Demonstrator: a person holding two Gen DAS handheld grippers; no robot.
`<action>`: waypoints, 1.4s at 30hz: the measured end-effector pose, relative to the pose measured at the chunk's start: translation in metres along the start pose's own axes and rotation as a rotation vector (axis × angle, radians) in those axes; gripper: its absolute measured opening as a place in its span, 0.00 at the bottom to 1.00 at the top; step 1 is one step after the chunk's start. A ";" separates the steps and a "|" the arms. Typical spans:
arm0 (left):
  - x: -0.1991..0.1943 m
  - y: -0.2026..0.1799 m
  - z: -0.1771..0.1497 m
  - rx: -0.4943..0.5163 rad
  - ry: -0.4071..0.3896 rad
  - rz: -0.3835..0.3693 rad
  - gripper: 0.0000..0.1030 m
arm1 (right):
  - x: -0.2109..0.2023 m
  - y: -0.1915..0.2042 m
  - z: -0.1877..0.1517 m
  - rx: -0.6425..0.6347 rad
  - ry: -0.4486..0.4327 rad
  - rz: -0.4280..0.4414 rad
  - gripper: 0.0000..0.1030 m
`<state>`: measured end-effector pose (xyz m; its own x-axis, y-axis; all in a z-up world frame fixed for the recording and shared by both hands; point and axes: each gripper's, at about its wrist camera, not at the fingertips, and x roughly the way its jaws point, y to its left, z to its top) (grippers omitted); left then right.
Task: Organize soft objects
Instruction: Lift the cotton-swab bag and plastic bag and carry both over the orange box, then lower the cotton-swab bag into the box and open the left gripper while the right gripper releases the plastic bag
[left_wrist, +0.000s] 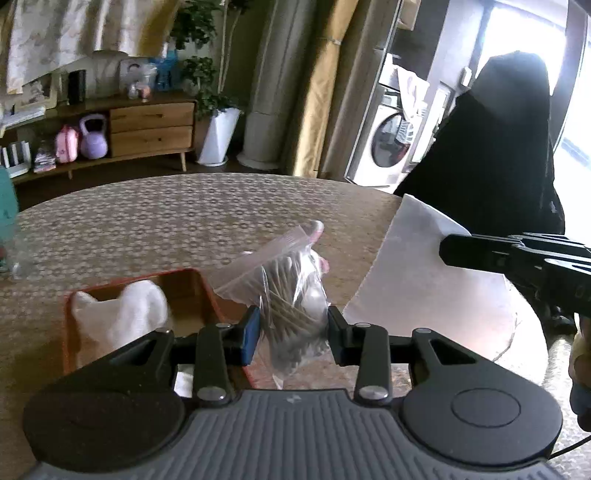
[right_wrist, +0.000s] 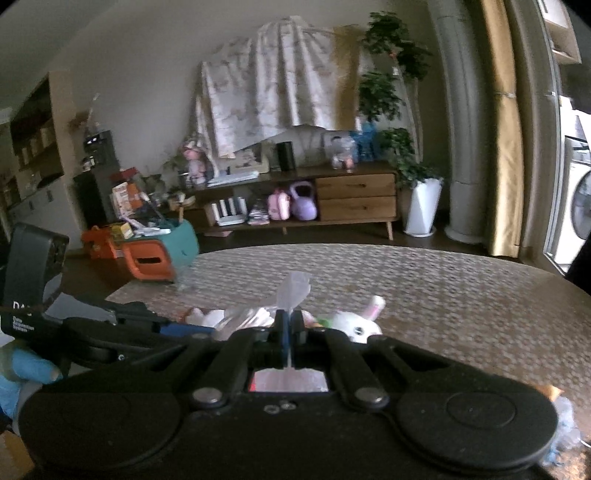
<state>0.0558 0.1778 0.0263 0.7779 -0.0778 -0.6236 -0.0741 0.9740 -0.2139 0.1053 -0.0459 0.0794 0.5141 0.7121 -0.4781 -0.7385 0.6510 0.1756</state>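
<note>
Right, we've got the left gripper (left_wrist: 291, 332) clamped on a clear zip bag of cotton swabs (left_wrist: 291, 291), held up off the table (left_wrist: 147, 218), pads pinching the bag's lower half while its zip top leans toward 11 o'clock. At 9 o'clock of the bag sits the orange box (left_wrist: 70, 332) w/ a white soft thing (left_wrist: 129, 314) already inside. Over at 3 o'clock the right gripper (left_wrist: 448, 251) comes in w/ a white sheet (left_wrist: 424, 273) pinched at its edge. In its own view the right gripper (right_wrist: 290, 321) has its jaws together on that thin white sheet (right_wrist: 293, 291), which sticks up past the tips. A plush bunny (right_wrist: 360, 321) lies on the table at about 2 o'clock of those tips.

Risks, as we judge them: the bag is slick plastic and only its lower part is gripped, so a quick swing could let it slide out or flop over the box rim. The sheet is held by a sliver; it may tear or slip free. Both tools are near each other over the box, so we could knock one load w/ the other.
</note>
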 end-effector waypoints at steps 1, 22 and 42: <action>-0.003 0.005 0.000 -0.001 -0.002 0.006 0.36 | 0.004 0.005 0.002 -0.006 0.002 0.006 0.01; -0.018 0.103 -0.020 -0.058 0.055 0.140 0.36 | 0.120 0.067 0.013 0.004 0.091 0.061 0.01; 0.035 0.123 -0.046 -0.057 0.133 0.139 0.36 | 0.199 0.071 -0.034 -0.011 0.240 0.014 0.02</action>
<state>0.0455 0.2854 -0.0565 0.6687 0.0259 -0.7431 -0.2132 0.9641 -0.1582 0.1410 0.1332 -0.0325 0.3865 0.6372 -0.6668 -0.7500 0.6379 0.1749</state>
